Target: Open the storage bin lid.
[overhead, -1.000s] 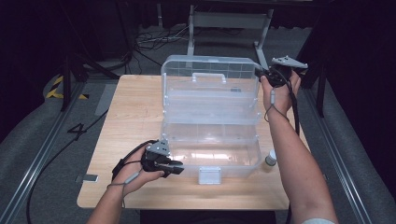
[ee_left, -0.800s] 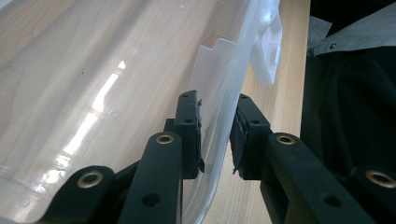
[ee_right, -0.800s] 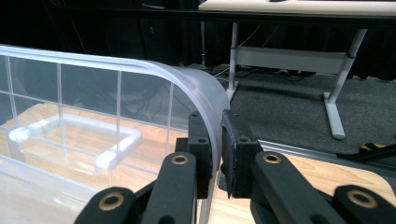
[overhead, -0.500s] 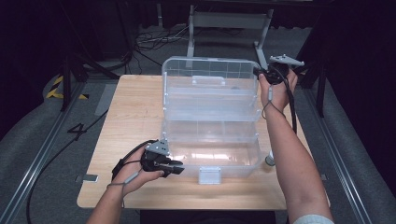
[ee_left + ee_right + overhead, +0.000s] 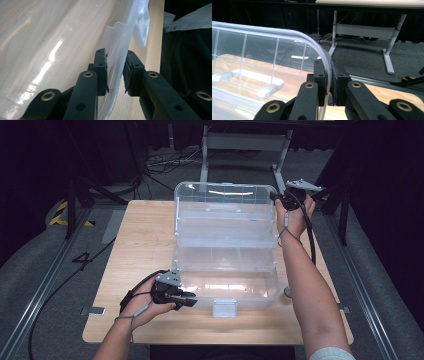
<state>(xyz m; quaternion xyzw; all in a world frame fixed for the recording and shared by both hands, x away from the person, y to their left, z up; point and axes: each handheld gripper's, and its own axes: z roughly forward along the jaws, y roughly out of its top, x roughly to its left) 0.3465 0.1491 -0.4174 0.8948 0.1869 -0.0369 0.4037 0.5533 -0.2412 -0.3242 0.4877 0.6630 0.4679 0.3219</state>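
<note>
A clear plastic storage box (image 5: 240, 292) stands open on the wooden table (image 5: 145, 245). Its lid (image 5: 225, 205) is raised upright at the back. My left gripper (image 5: 189, 300) lies low at the box's front left corner. In the left gripper view this gripper (image 5: 116, 62) is shut on the front wall (image 5: 117, 75), one pad inside and one outside. A white latch (image 5: 141, 27) hangs farther along that wall. My right gripper (image 5: 276, 197) is up at the lid's top right corner. There the right gripper (image 5: 329, 67) is shut on the lid's curved rim (image 5: 287, 33).
A small white object (image 5: 287, 291) stands on the table right of the box. Behind the table a grey metal frame (image 5: 245, 142) stands on the dark floor, with cables (image 5: 165, 162) beside it. Floor rails run along both sides. Bare wood lies left of the box.
The right gripper with the lid's corner has shifted slightly left. The left gripper has stayed in place on the front wall.
</note>
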